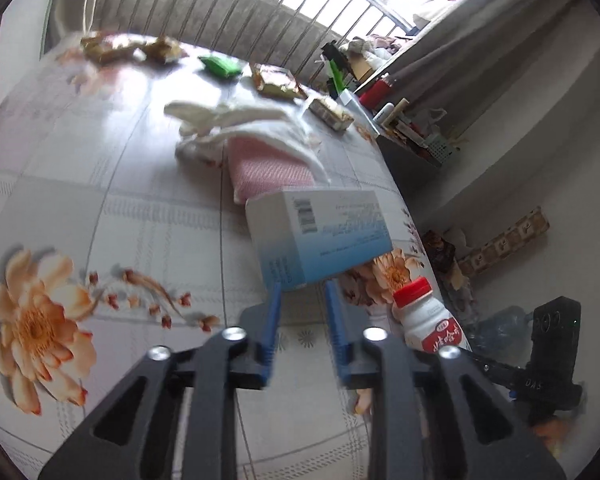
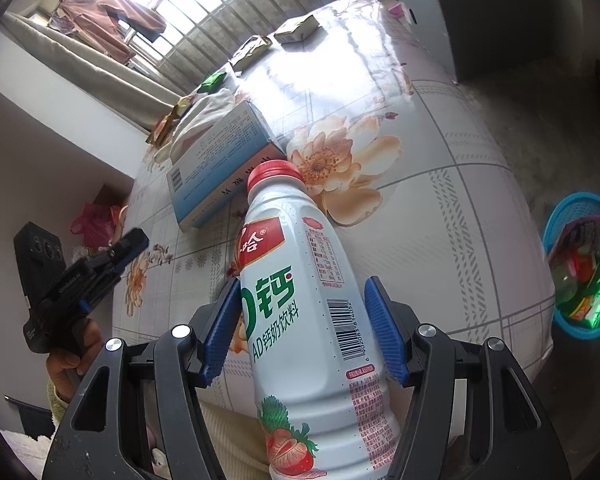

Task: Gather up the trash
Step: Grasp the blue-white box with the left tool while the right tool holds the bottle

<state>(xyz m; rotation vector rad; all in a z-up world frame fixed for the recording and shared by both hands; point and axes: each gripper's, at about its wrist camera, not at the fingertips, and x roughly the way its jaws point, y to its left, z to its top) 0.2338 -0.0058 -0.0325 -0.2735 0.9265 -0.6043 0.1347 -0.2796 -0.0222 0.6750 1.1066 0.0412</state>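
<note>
Gripping the drink bottle [image 2: 312, 300] by its body, the right gripper [image 2: 304, 328] has its jaws part-open, pressed on either side, above the desk's [image 2: 440, 200] near edge. Left gripper [image 1: 300, 304]: jaws half-closed at the near end of the blue-and-white carton [image 1: 320, 236], contact uncertain. Blue basket [image 2: 580, 268] stands on the floor beyond the desk's right edge. For a clean step, carry the bottle over the basket's rim before releasing.

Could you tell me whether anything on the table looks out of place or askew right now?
Yes: the blue-and-white box sits tilted, its far end propped on a pink cloth instead of lying flat. Crumpled white tissue and snack wrappers lie scattered behind it on the table.
</note>
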